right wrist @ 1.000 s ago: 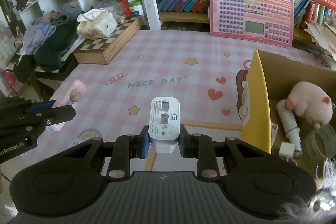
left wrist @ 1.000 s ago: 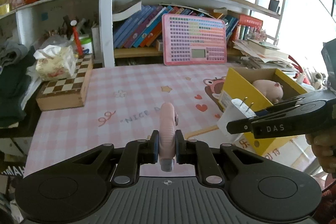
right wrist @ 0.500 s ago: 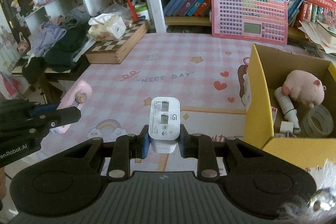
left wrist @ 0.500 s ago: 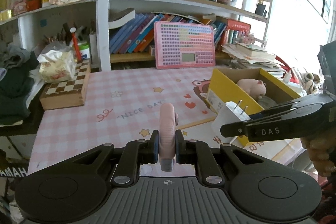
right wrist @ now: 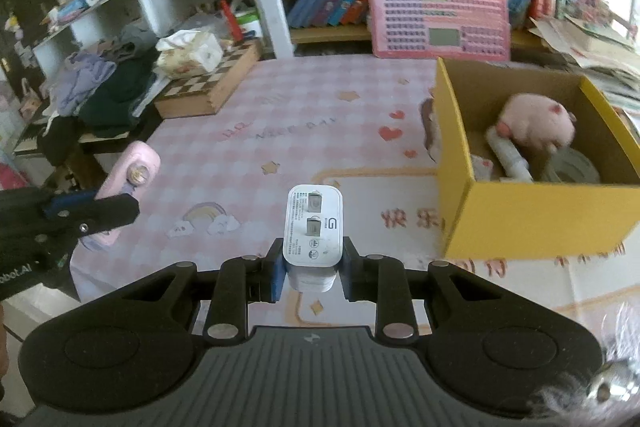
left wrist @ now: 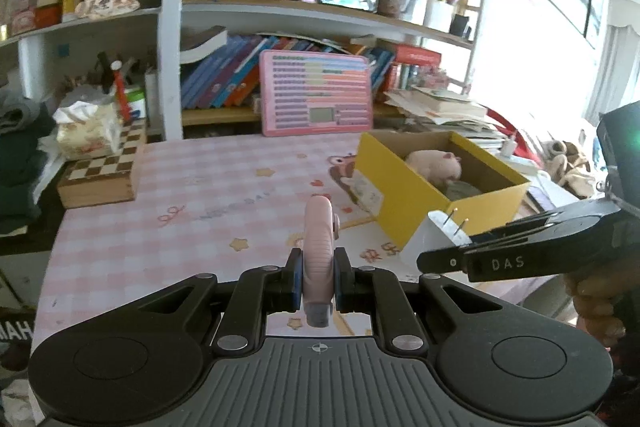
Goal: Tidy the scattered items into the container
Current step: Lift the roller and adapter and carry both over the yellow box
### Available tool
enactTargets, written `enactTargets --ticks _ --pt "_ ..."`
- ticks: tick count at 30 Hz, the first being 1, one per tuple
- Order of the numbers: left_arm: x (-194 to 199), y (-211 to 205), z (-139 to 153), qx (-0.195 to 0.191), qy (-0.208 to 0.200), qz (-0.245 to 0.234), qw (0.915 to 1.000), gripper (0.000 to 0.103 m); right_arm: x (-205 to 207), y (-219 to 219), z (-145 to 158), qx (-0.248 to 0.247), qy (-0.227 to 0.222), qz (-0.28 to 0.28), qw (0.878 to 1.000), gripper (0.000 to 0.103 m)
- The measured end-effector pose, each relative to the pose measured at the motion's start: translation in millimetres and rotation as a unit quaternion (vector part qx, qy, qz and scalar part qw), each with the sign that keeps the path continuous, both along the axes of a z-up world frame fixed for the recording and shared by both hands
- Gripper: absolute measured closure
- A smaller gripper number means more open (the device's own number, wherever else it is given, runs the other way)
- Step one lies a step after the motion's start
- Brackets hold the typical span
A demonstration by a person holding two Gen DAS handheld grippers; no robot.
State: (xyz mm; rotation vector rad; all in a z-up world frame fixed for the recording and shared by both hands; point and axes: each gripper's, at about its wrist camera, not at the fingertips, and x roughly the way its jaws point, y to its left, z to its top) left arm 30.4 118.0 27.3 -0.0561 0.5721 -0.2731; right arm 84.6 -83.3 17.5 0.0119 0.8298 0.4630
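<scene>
My left gripper (left wrist: 317, 281) is shut on a slim pink gadget (left wrist: 318, 247), held upright above the near part of the pink checked table mat (left wrist: 208, 195). My right gripper (right wrist: 312, 273) is shut on a white plug charger (right wrist: 313, 227), whose two prongs (left wrist: 456, 217) show in the left wrist view. The yellow cardboard box (right wrist: 536, 215) stands open to the right of both grippers. Inside lie a pink plush pig (right wrist: 534, 123), a white tube (right wrist: 508, 155) and a grey tape roll (right wrist: 572, 169). In the right wrist view the pink gadget (right wrist: 128, 175) hangs at the left.
A wooden chessboard box (left wrist: 100, 175) with a tissue pack (left wrist: 86, 129) sits at the table's far left. A pink keyboard toy (left wrist: 316, 93) leans against the bookshelf behind. Loose papers (left wrist: 444, 107) pile up beyond the box. Clothes (right wrist: 104, 91) lie heaped at the left.
Both grippers have drawn back from the shelf and risen a little, each keeping its item. The yellow box now shows further away and more fully in both views.
</scene>
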Motion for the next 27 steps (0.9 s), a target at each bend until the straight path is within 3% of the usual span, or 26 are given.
enactTargets --ticks 27 --pt "16.2 -66.3 0.5 -0.003 -0.004 -0.095 0.9954 0.090 -18.6 -77.4 -0.1 0.000 0.004 -0.102 0.995 0.078"
